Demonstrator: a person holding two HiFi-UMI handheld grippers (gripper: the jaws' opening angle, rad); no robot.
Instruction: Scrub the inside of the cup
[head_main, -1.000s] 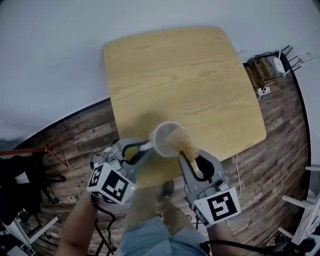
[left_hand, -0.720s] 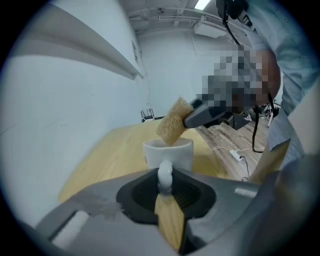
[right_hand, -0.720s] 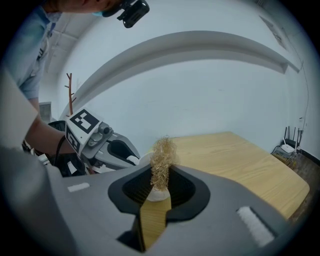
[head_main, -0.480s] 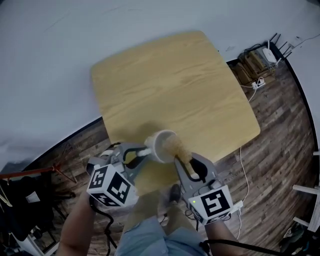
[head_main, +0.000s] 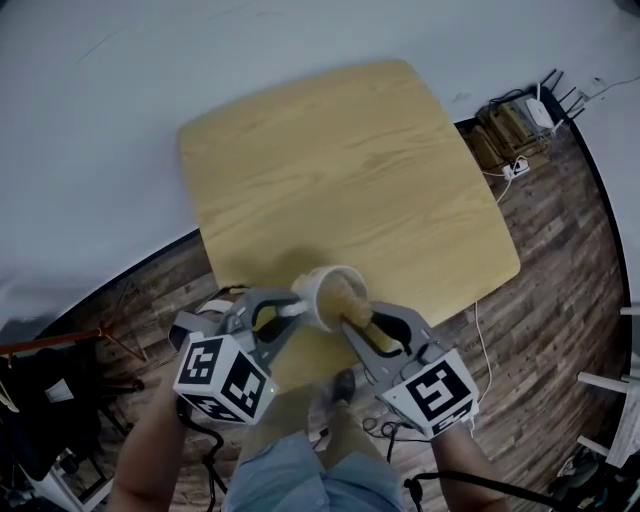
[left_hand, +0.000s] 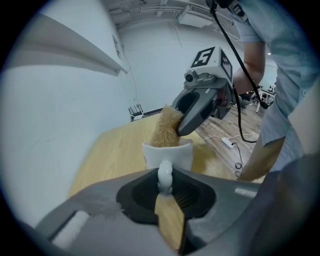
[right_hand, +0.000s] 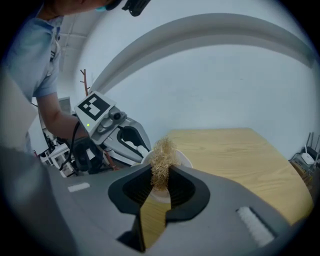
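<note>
At the near edge of the table (head_main: 350, 160), the white cup (head_main: 314, 292) has rolled and tipped toward the right gripper (head_main: 362, 326) within the last second. The golden scrubber (head_main: 346, 299), pinched in that gripper's nearly closed jaws, now sits deeper inside, so scrubbing looks under way. The left gripper (head_main: 287, 308) clamps the cup's small handle with partly closed jaws; the cup is plain, glossy and held tilted.

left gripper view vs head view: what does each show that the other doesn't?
Left gripper view only: the left gripper close up, jaws pinching the cup by its handle; the ceiling. Head view only: the whole table, the left marker cube. Both: the scrubber in the cup, held by the right gripper.
</note>
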